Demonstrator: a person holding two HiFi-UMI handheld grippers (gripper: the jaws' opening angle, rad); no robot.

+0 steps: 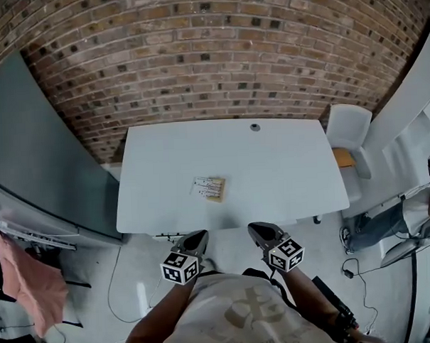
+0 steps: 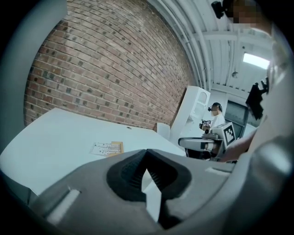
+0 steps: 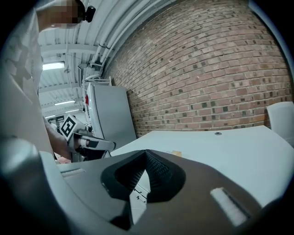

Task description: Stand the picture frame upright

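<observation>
Head view: frame [image 1: 209, 188] lies flat near the middle of the bench [image 1: 293, 164], slightly toward the near edge. Left gripper [image 1: 198, 236] and right gripper [image 1: 255, 229] both hang off the bench's near edge, at 6 o'clock from the frame and well apart from it. Nothing is touched.

Risks, my read:
- The frame is thin and flat, so pressed-together jaws can't get under an edge. A nudge would just slide it across the smooth top.
- With one edge lifted and no second contact bracing the opposite edge, it skates away or flops back.
- Can't see a rear stand. Without one folded out, the frame falls once it is let go.

Left gripper view: jaws pressed together, ribbed pads meeting at the tip, nothing between them. The frame sits at 10 o'clock from the tip, far off on the bench.

Right gripper view: jaws likewise pressed together and empty. Only a sliver of the frame shows, at 1 o'clock just past the tip, mostly hidden by the gripper body. Both need to spread before any pinch.
</observation>
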